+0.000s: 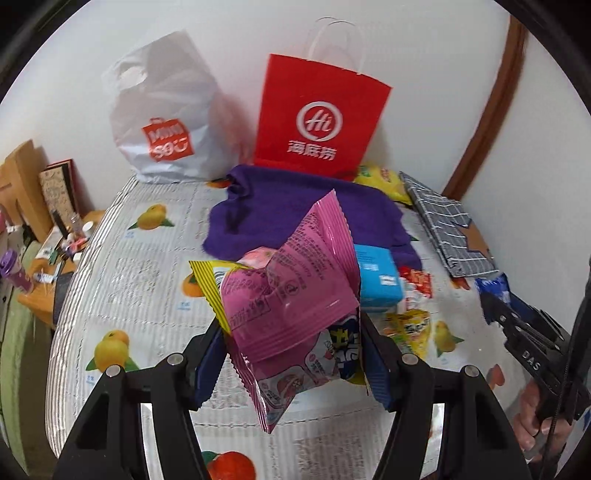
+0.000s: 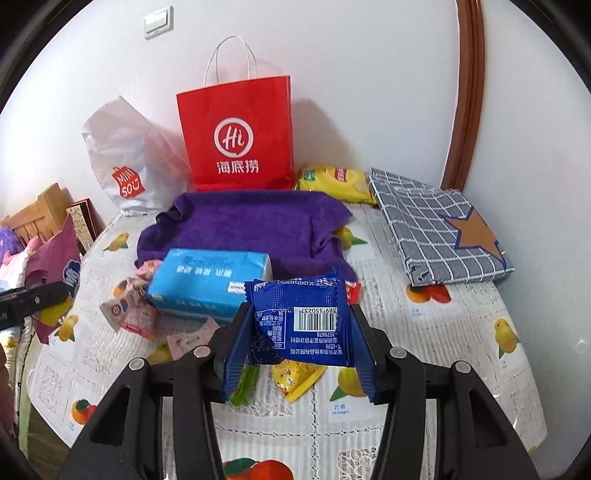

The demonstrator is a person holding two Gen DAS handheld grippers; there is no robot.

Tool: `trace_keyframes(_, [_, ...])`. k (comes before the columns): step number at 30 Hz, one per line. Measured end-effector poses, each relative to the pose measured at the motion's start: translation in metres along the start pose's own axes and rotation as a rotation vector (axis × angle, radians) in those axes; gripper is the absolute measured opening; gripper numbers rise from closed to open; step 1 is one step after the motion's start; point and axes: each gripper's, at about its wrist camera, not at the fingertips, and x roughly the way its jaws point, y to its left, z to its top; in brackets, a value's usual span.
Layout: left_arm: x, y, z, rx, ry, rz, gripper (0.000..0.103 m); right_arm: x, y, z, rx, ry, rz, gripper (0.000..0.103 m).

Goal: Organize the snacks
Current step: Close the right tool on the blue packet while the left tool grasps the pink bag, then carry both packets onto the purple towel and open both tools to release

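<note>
Pink snack packet [image 1: 291, 295] pinched in left gripper [image 1: 291, 354], blue barcoded snack packet [image 2: 301, 319] clamped in right gripper [image 2: 299, 347], above fruit-print tablecloth [image 2: 443, 332]

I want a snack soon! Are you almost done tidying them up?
Not yet. Nothing looks put away. The left tongs hold a pink packet; the right tongs hold a blue packet. More snacks lie loose on the table near the red bag.

White wall [image 2: 369, 92]; brown door frame [image 2: 467, 92]; light switch [image 2: 159, 21]
</note>
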Motion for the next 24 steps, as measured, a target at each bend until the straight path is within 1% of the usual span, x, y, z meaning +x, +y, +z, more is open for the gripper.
trace_keyframes(4, [0.000, -0.014, 0.007, 0.022, -0.004, -0.021, 0.064, 0.000, 0.005, 0.013, -0.003, -0.007, 0.012, 0.050])
trace_keyframes(10, [0.006, -0.027, 0.027, 0.043, -0.014, -0.023, 0.064, 0.003, 0.010, 0.031, -0.009, -0.017, 0.018, 0.050])
trace_keyframes(16, [0.019, -0.031, 0.049, 0.051, -0.018, -0.030, 0.064, 0.014, 0.011, 0.049, -0.012, -0.026, 0.026, 0.050])
trace_keyframes(24, [0.043, -0.028, 0.080, 0.060, -0.010, -0.017, 0.064, 0.039, 0.012, 0.077, 0.002, -0.028, 0.054, 0.050])
